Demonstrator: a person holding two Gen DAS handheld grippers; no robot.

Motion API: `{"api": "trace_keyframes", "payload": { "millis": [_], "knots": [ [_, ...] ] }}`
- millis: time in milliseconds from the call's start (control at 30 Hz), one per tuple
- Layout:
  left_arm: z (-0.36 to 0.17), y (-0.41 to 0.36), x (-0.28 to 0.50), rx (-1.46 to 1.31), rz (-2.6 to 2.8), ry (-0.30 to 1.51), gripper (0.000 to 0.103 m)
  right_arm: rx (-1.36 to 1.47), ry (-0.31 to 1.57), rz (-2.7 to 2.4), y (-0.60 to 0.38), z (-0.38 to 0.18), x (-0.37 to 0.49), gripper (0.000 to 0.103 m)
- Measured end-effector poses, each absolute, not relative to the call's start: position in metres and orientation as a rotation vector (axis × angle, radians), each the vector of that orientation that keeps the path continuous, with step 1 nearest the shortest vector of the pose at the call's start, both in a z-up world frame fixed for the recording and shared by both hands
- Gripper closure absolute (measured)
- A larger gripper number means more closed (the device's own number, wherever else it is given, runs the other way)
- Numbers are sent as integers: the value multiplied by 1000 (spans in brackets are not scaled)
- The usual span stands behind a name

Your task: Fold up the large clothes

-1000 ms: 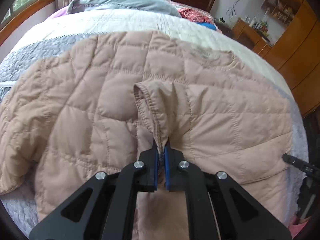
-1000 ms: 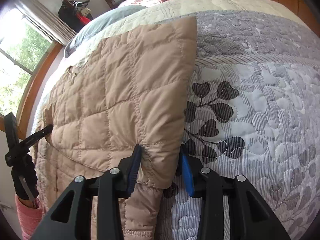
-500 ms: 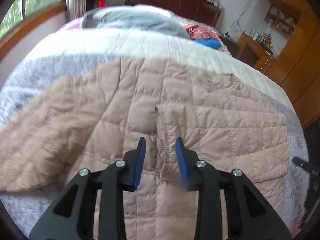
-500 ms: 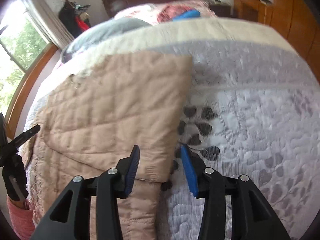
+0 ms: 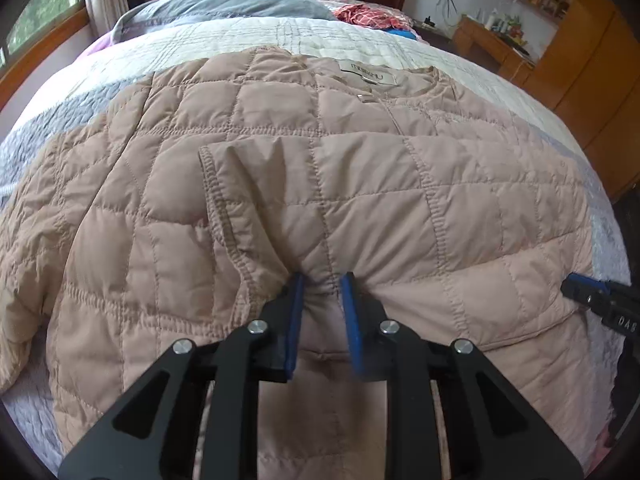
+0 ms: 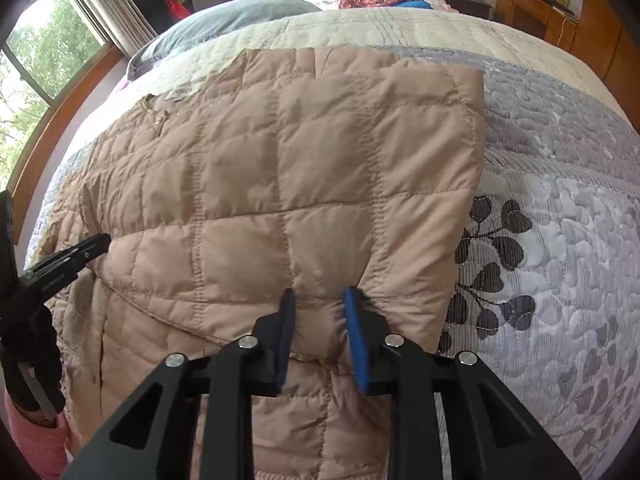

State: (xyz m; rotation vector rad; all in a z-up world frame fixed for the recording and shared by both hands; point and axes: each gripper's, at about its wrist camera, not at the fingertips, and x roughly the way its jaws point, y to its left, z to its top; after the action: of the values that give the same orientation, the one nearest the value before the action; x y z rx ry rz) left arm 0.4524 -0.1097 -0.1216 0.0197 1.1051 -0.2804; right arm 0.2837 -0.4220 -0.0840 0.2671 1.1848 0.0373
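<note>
A beige quilted jacket (image 5: 400, 208) lies flat on the bed, collar and label away from me, with one sleeve folded across its body. My left gripper (image 5: 322, 284) is at the near edge of that folded sleeve. Its jaws are closing and the blue pads pinch a puckered bunch of fabric. In the right wrist view the same jacket (image 6: 280, 160) shows the folded part's straight right edge. My right gripper (image 6: 319, 304) is closing on the fold's near edge, and the cloth wrinkles between its pads. Each gripper shows at the side of the other's view.
The bed is covered by a grey and cream quilt (image 6: 560, 240) with a dark leaf print right of the jacket. A grey pillow (image 5: 224, 4) and a red cloth (image 5: 368, 14) lie near the headboard. Wooden cabinets (image 5: 580, 60) stand to the right, a window (image 6: 44, 56) to the left.
My left gripper let go of the sleeve cuff, opened, moved along the fold and now narrows on its near edge. My right gripper shifted left from the fold's corner and narrowed on the fabric.
</note>
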Motion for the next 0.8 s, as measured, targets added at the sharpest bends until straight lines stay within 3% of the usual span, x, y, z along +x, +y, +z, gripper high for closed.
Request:
{"api": "trace_keyframes", "payload": {
  "millis": [267,333,367,433,633,800],
  "knots": [
    [-105,-100,448,-58,-292,1118,81,308,1167,62,-422,-71,282,77],
    [-92,-86,439,-93,-328,1097,59,312,1128,109,-424,-58,274,72],
    [-82,-72,431,-94,-321,1074,52,308,1116,113,-425,-53,268,67],
    [-68,-41,417,-100,-283,1031,37,303,1102,125,-429,-47,256,67],
    [-57,89,381,-211,-114,1011,28,317,1130,137,-439,-54,238,67],
    [-73,208,349,-350,126,1032,28,264,1156,126,-433,-62,230,66]
  ]
}}
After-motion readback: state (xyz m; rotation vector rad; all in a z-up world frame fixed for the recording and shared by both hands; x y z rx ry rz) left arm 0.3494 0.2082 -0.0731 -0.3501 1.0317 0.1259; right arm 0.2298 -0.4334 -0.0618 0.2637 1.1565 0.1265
